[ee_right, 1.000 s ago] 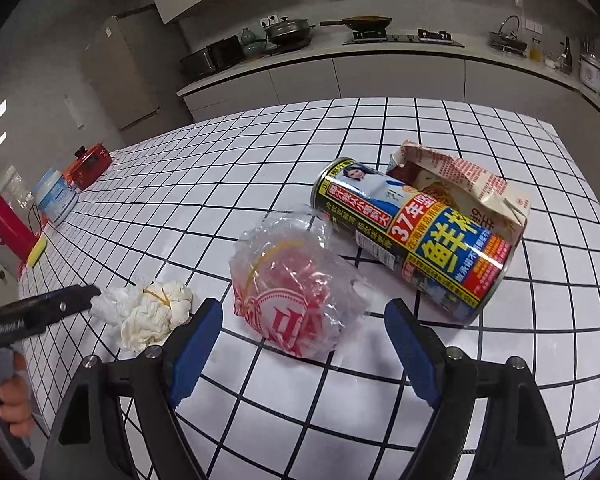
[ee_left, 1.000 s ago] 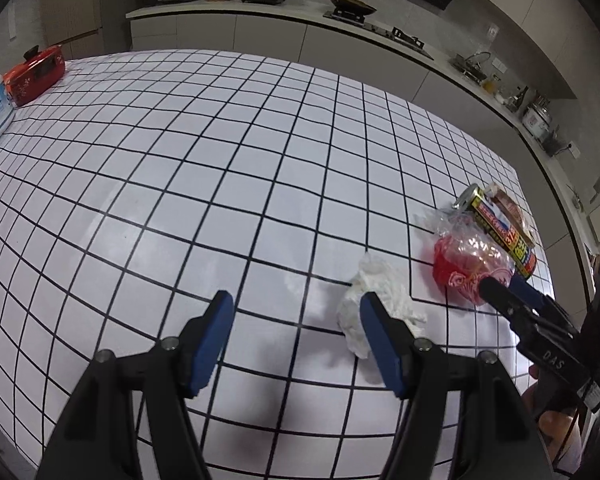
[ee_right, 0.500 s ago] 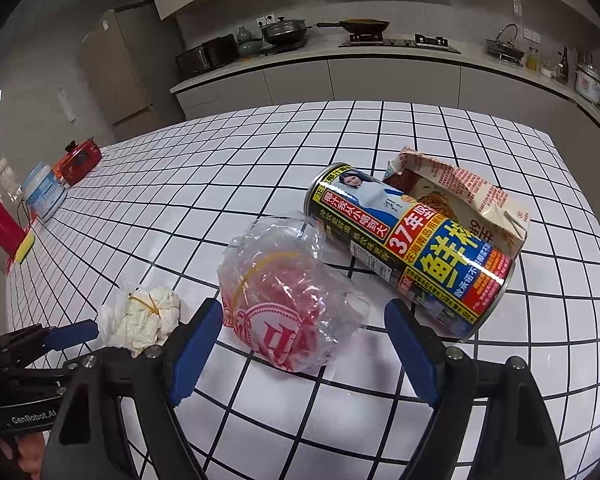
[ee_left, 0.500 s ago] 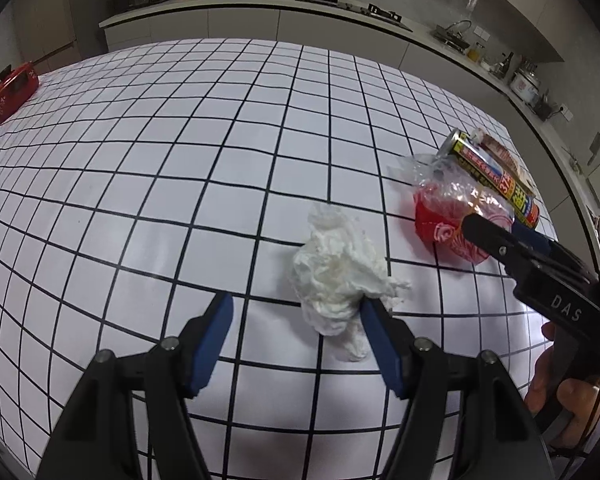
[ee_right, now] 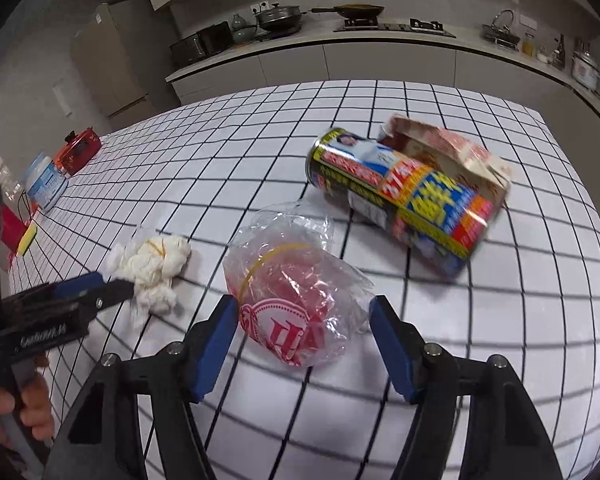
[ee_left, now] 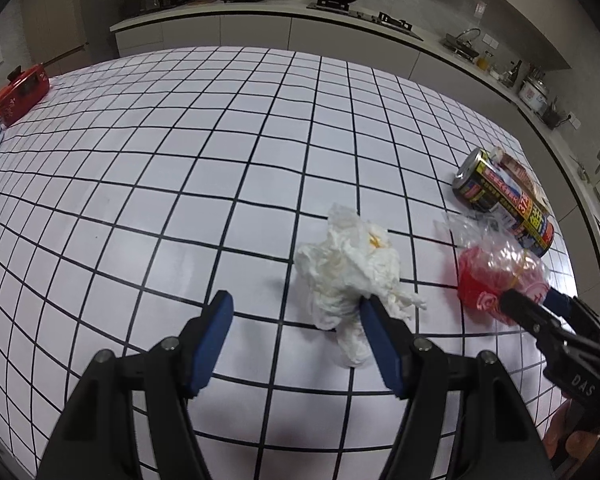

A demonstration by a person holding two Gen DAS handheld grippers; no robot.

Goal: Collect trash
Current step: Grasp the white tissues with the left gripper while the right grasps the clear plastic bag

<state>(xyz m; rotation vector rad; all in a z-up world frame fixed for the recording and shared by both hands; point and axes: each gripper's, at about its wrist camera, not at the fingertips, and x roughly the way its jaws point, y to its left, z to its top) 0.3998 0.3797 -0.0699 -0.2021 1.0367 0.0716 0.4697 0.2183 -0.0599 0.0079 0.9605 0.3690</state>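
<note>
Right gripper (ee_right: 300,330): jaws closing around the crumpled clear plastic bag with red print (ee_right: 296,300), which sits between the blue pads (not squeezed yet, I'd say).
Left gripper (ee_left: 296,340): half open, holding nothing; the wad of white tissue (ee_left: 352,276) lies against its right finger.
Beyond the bag: a colourful printed can (ee_right: 400,204) and a torn paper carton (ee_right: 448,146), lying touching.
Progress: early; nothing lifted, all four pieces remain on the tiled table (ee_left: 180,160).
</note>
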